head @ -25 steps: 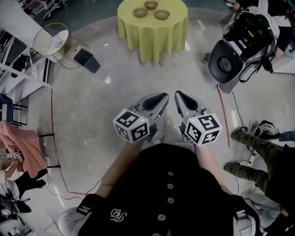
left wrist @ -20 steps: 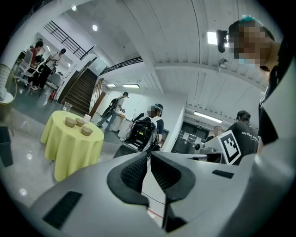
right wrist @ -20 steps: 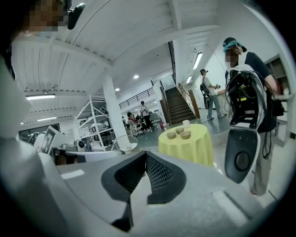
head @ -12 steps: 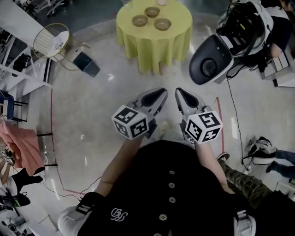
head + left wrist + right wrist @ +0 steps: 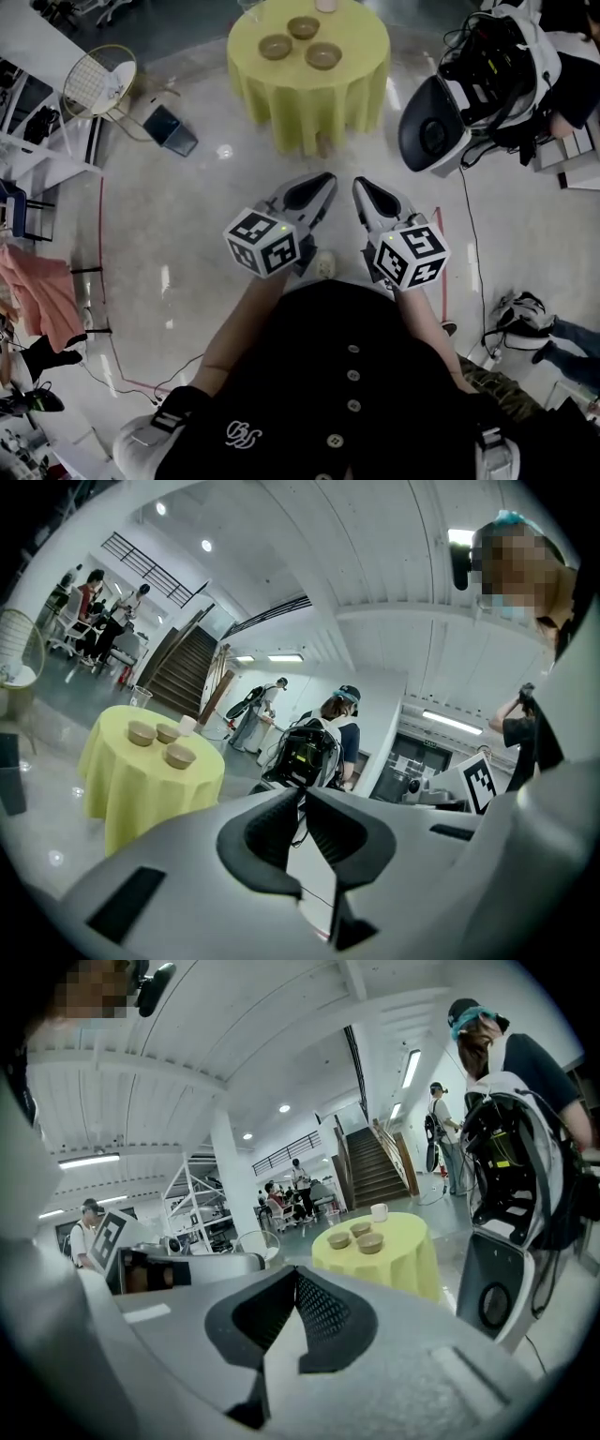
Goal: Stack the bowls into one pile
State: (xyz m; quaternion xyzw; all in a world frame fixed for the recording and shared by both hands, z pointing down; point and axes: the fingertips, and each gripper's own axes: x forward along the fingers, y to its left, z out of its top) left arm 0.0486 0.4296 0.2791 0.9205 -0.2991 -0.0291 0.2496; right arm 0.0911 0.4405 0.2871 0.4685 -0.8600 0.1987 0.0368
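Note:
Three tan bowls stand apart on a round table with a yellow cloth (image 5: 309, 94), far ahead of me: one at the left (image 5: 276, 46), one at the back (image 5: 303, 26), one at the right (image 5: 323, 55). In the left gripper view the bowls (image 5: 180, 756) are small at the left; in the right gripper view the bowls (image 5: 370, 1243) lie ahead at centre right. My left gripper (image 5: 327, 177) (image 5: 302, 790) and right gripper (image 5: 356, 183) (image 5: 296, 1271) are held side by side in front of my chest, well short of the table. Both are shut with nothing in them.
A white cup (image 5: 326, 5) stands at the table's back edge. A person with a large black backpack rig (image 5: 483, 80) stands right of the table. A racket (image 5: 98, 80) and a dark box (image 5: 171, 129) lie at the left. Red tape (image 5: 101, 281) lines the floor.
The table and bowls have come slightly nearer and shifted left in the head view. The backpack rig at the right has moved. Both grippers keep their pose, shut.

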